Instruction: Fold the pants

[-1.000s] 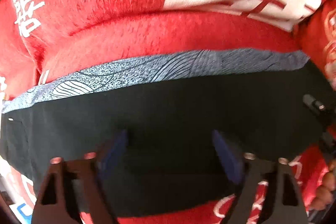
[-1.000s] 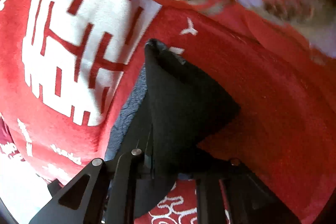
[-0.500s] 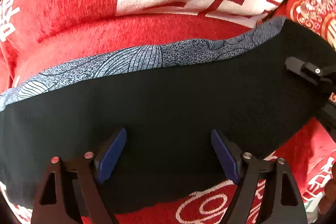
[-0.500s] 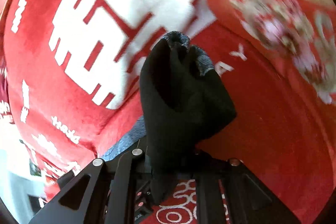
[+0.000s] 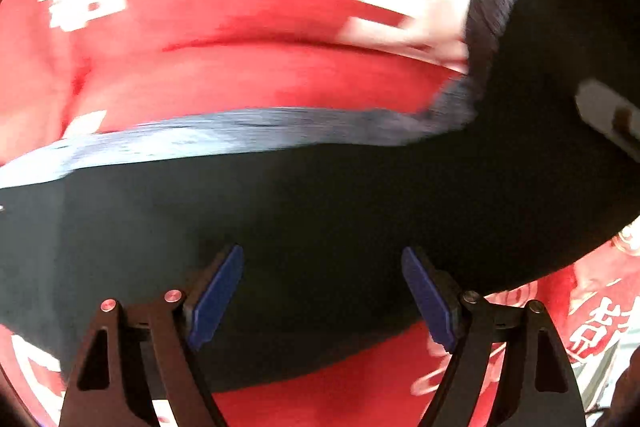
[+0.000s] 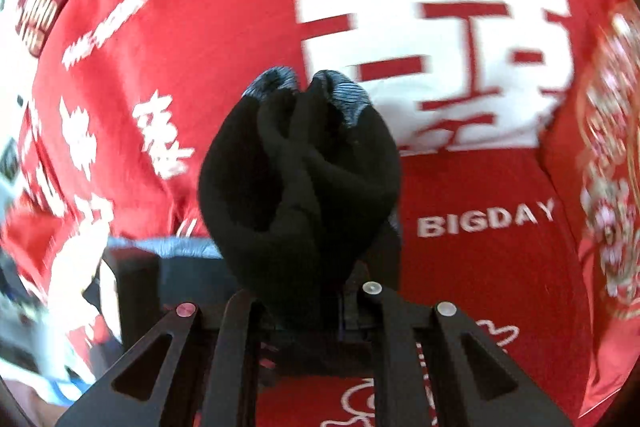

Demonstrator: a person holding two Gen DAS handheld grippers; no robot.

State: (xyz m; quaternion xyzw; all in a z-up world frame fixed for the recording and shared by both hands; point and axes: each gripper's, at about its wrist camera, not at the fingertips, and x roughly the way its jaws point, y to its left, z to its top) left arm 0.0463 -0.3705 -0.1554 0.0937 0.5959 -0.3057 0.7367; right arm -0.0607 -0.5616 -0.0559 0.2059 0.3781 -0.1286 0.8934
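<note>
Jaws first: on my left gripper (image 5: 322,301) they stand wide apart, blue pads (image 5: 216,301) at 7 and 5 o'clock of the left wrist view, nothing pinched between them. Black fabric fills the gap behind them, but I can't tell whether the pads touch it.

Pants (image 5: 320,211) run as a broad dark band across that view from 9 o'clock over to 3, w/ a blue-grey patterned strip (image 5: 240,133) along the upper edge. At approx 1 to 2 o'clock the cloth turns upward and rises out of frame, patterned edge bending w/ it. Under it all lies a red blanket (image 5: 240,27) w/ big white characters; it shows above the band and again at 6 o'clock below it. At 3 o'clock I see a grey part over the black cloth; prob. the other tool, too blurred to be sure.

Right gripper (image 6: 304,299): jaws clenched on a bunched end of the pants (image 6: 300,179), which stands up from the fingers as a dark lump reaching the view's centre, patterned lining peeking at its 12 o'clock tip. Red blanket (image 6: 500,267) is behind it, white "BIGDAY" lettering (image 6: 486,219) at 3 o'clock, large white character at 1 o'clock. Left edge, 8 to 9 o'clock, is smeared; can't read it.
</note>
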